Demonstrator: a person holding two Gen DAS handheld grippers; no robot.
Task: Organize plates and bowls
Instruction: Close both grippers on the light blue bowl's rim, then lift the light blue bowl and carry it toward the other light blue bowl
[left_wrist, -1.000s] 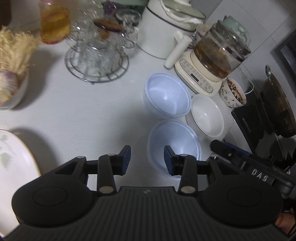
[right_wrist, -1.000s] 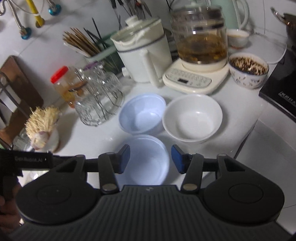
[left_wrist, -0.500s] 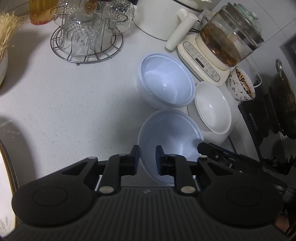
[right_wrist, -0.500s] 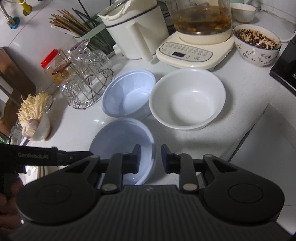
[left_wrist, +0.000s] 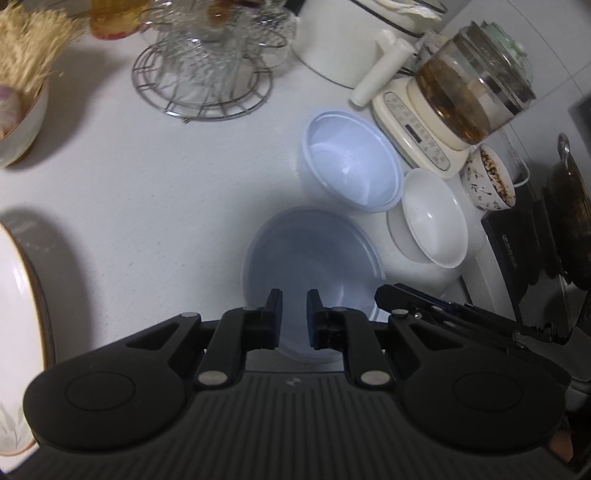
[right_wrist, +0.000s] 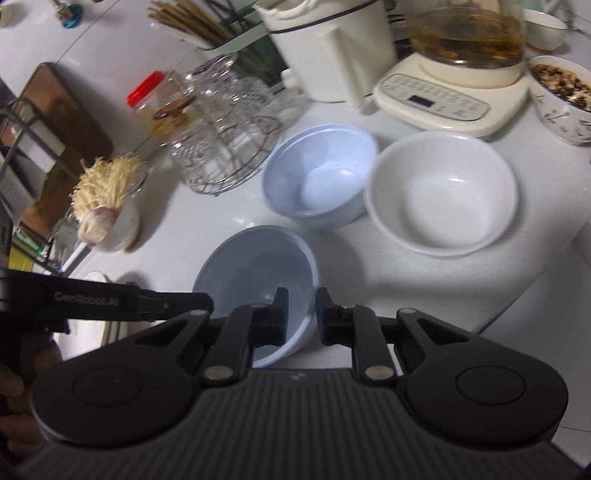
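A pale blue bowl sits nearest me on the white counter. Behind it is a second pale blue bowl, with a white bowl to its right. My right gripper is shut on the near bowl's right rim, one finger inside and one outside. My left gripper is shut, its tips over the same bowl's near-left rim; no clear pinch shows. A gold-rimmed white plate lies at the far left.
At the back stand a wire rack of glasses, a white pot, a glass kettle on its base and a patterned bowl. A bowl of mushrooms sits left. A black cooktop borders the right.
Both grippers' jaws have gone from open to shut. Both have come down closer to the near pale blue bowl, which now fills more of each view.
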